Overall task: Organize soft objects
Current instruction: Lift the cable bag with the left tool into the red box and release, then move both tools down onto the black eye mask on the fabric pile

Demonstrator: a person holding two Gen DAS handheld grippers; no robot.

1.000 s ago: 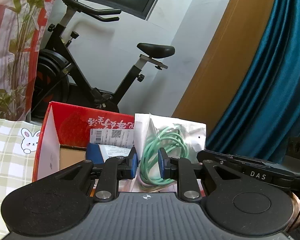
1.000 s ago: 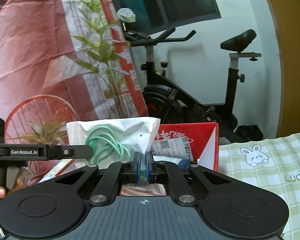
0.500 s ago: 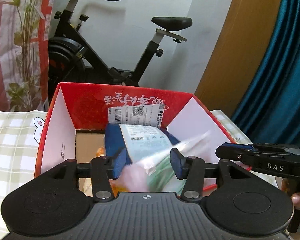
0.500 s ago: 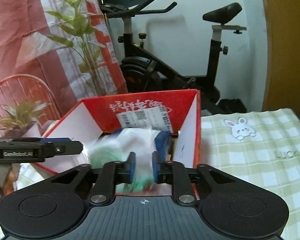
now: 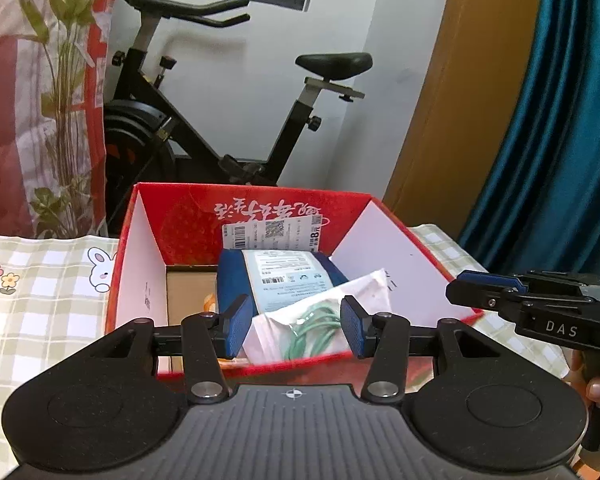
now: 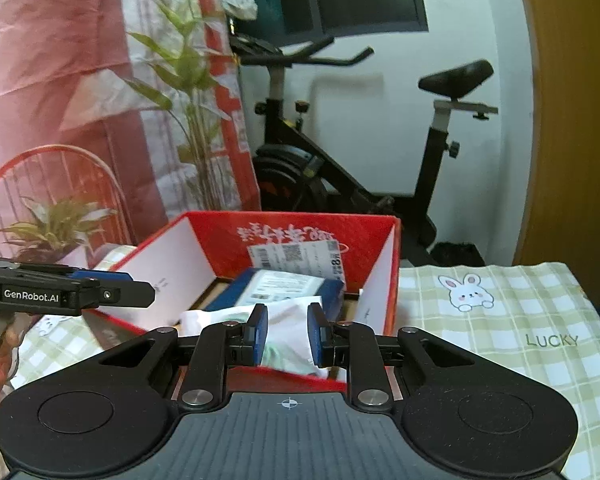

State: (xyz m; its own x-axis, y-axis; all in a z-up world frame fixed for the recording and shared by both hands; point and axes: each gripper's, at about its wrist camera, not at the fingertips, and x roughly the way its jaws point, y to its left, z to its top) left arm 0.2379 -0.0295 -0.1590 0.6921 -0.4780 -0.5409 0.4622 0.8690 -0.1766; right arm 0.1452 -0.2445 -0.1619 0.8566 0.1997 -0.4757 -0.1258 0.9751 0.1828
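Inside the red box (image 5: 180, 220), the white pouch (image 5: 364, 292) with green cable lies on the blue packet (image 5: 232, 276), just ahead of both claws. The left claw (image 5: 292, 328) and right claw (image 6: 287, 334) stand open, holding nothing.

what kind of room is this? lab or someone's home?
Most likely a home, a spare or living room. An exercise bike stands by the wall, a bunny-print checked cloth covers the table, and a teal curtain hangs beside a wooden door.

Exercise bike (image 5: 236, 120) against white wall (image 5: 360, 20)
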